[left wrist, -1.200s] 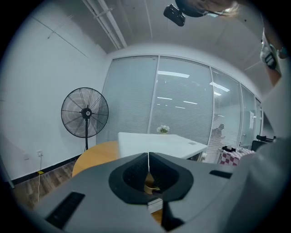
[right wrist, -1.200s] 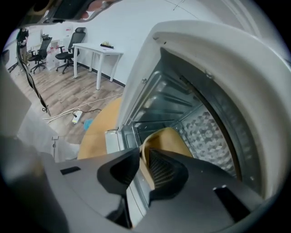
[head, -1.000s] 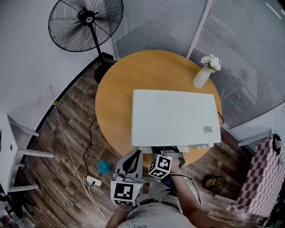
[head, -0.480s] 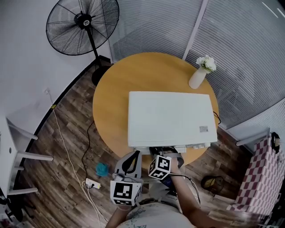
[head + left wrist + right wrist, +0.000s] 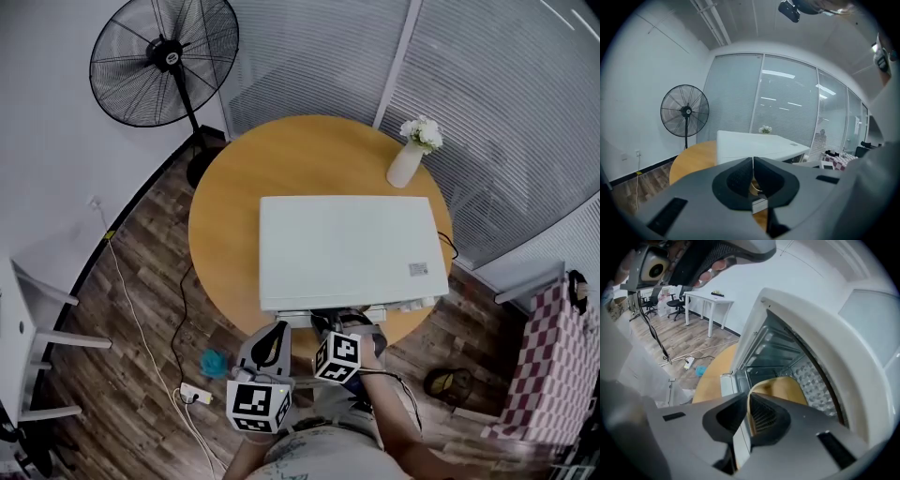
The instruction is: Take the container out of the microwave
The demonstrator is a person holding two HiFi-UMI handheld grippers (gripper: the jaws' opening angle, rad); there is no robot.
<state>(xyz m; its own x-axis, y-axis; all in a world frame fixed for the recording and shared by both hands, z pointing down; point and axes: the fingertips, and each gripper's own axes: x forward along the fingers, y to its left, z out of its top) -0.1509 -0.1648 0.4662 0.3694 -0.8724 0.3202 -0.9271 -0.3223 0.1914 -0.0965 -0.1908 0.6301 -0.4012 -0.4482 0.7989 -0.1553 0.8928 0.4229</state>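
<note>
- Change over the last second is small: in the head view the microwave (image 5: 347,248) and table (image 5: 220,202) have slid a little toward 10 o'clock in the frame, while both grippers keep their places at 6 o'clock. This reads as the head camera shifting rather than the hands moving
- Inside the open cavity sits the container (image 5: 785,390), tan and curved and not yet drawn out, so the task looks to be at the grasp with the pull-out yet to come
- Reaching into the microwave mouth from 6 o'clock, the right gripper (image 5: 749,417) has its jaws nearly closed on the container's thin near rim (the edge runs into the slit between them)
- Held back low at 7 o'clock, off the table's edge, the left gripper (image 5: 753,174) has its jaws pressed together on nothing and points over the microwave top toward the fan (image 5: 685,111)
</note>
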